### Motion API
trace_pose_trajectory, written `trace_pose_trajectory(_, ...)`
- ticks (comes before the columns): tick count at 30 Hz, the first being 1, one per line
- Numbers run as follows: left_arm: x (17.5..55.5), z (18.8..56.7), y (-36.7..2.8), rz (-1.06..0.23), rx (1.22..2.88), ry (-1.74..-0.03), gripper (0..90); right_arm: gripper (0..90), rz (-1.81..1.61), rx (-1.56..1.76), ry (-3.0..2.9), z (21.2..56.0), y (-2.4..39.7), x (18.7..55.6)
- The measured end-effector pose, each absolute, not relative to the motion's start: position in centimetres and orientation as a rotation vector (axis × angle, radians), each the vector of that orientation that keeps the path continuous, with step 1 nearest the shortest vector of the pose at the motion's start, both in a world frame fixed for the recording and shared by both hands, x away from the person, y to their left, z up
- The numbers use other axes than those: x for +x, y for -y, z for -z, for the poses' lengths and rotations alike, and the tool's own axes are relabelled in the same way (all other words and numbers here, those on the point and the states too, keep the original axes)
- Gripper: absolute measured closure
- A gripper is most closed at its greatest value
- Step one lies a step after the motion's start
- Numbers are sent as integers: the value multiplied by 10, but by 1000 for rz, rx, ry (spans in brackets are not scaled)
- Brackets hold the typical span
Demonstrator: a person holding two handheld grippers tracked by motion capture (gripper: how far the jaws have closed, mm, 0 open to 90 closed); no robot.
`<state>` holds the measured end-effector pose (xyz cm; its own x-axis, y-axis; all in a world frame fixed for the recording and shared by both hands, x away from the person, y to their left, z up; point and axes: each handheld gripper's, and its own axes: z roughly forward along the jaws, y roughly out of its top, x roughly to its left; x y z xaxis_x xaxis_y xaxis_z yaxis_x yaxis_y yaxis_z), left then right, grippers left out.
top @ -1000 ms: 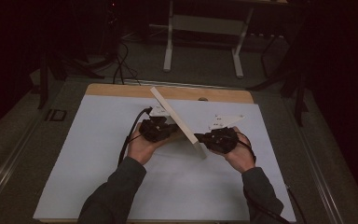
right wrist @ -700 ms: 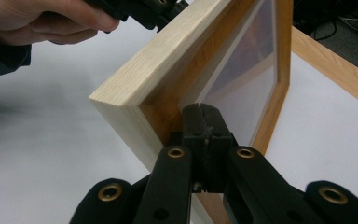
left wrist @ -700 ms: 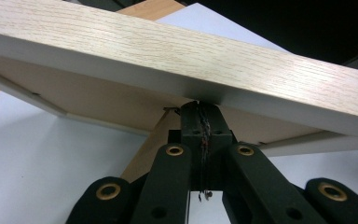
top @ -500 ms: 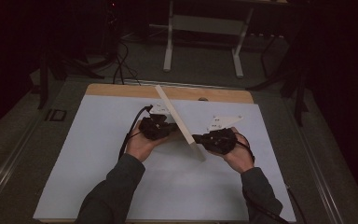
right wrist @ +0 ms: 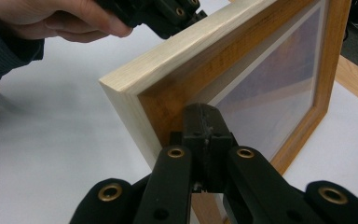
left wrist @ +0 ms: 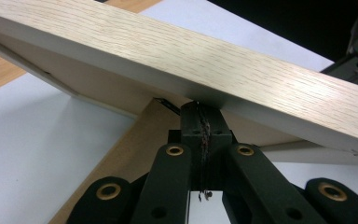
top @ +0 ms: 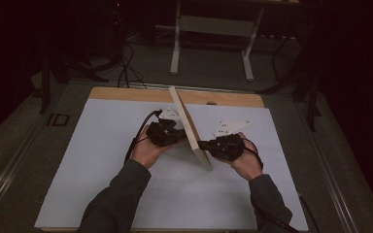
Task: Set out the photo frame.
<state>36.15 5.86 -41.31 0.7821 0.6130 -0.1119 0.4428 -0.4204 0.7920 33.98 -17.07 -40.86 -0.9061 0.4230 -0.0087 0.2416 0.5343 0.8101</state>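
A light wooden picture frame [top: 189,127] stands on edge, tilted, over the white mat between my two grippers. My left gripper [top: 178,132] is at its left side. In the left gripper view the jaws are shut against each other, and the left gripper [left wrist: 202,112] pushes its tips up against the frame [left wrist: 242,60]. My right gripper [top: 201,144] meets the frame from the right. In the right gripper view the right gripper [right wrist: 205,116] is also shut, its tips against the front border of the frame [right wrist: 261,79] beside the glass. I cannot tell whether the frame's near corner touches the mat.
A white mat [top: 102,160] covers most of the wooden tabletop [top: 126,93], which shows as a strip along the far edge. Table legs [top: 176,48] and cables [top: 124,73] stand on the dark floor behind.
The frame's far end has swung slightly to the right. Both hands have stayed close to where they were.
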Motion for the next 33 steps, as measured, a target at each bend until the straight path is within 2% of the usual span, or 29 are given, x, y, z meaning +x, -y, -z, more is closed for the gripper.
trace_pose_trajectory(33, 379, 416, -65, -117, 2057, -794, 900, 900, -1293, 530, -2585, 406, 146, 343)
